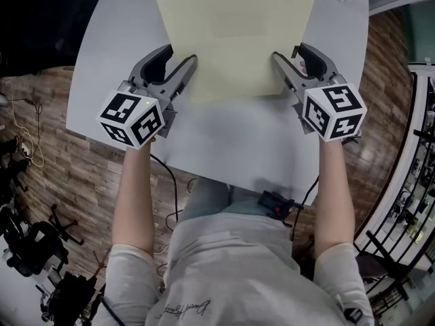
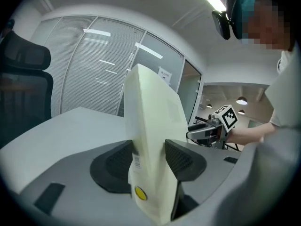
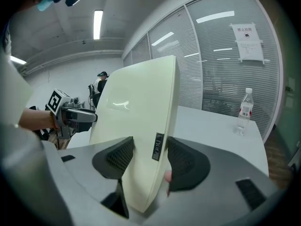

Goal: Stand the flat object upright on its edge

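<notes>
Counter (image 1: 224, 141): grey, bears work. Flat object (image 1: 234, 32): pale yellow, centre, tilted steeply, far edge raised; near-edge contact with counter unclear. Left gripper (image 1: 189, 65), right gripper (image 1: 279, 61): fingers (image 2: 181, 159) clamped on opposite side edges, low; judged for even, twist-free pivot.

Pale grey table (image 1: 224, 141) on a wood-plank floor (image 1: 61, 161), with loose cables (image 1: 30, 148) on the floor to one side. Glazed partition with horizontal blinds (image 2: 94, 69); a paper notice (image 3: 248, 42) is fixed to the glass. Black mesh office chair (image 2: 23, 65) beside the table. Ceiling strip light (image 3: 98, 23) is on. Water bottle (image 3: 244, 111) stands upright on the table.
</notes>
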A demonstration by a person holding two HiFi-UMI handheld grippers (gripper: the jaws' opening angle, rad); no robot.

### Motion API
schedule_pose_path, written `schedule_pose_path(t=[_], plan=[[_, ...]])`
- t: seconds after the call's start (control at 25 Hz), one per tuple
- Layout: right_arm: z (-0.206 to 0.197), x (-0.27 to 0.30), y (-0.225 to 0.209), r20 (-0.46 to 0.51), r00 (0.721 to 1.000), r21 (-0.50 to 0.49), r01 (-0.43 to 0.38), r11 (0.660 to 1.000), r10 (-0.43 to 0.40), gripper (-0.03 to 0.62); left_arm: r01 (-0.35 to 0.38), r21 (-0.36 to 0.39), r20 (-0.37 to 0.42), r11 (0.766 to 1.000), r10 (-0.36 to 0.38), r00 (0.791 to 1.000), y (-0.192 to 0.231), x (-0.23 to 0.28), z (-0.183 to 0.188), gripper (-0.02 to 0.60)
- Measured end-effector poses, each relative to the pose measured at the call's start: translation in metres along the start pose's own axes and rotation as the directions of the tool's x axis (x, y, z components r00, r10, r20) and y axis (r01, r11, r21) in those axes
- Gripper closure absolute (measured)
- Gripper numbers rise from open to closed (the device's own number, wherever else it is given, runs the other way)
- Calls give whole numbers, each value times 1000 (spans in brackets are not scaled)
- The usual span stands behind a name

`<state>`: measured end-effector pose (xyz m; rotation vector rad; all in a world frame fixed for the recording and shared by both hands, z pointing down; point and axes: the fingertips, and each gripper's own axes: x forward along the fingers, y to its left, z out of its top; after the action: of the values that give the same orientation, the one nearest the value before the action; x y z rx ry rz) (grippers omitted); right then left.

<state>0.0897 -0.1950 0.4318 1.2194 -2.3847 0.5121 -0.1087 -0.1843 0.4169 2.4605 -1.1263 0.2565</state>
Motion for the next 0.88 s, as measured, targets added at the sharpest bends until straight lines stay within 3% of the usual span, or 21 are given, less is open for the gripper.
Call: schedule_pose_path(t=[0.36, 0.88], plan=[[5, 3, -8, 44, 996, -48, 75, 996, -72, 350, -25, 108, 10, 994, 24, 1000, 2, 11, 6, 352], [4, 0, -6, 82, 988, -88, 138, 986, -131, 353, -70, 177, -4, 982, 71, 997, 4, 14, -1, 356]])
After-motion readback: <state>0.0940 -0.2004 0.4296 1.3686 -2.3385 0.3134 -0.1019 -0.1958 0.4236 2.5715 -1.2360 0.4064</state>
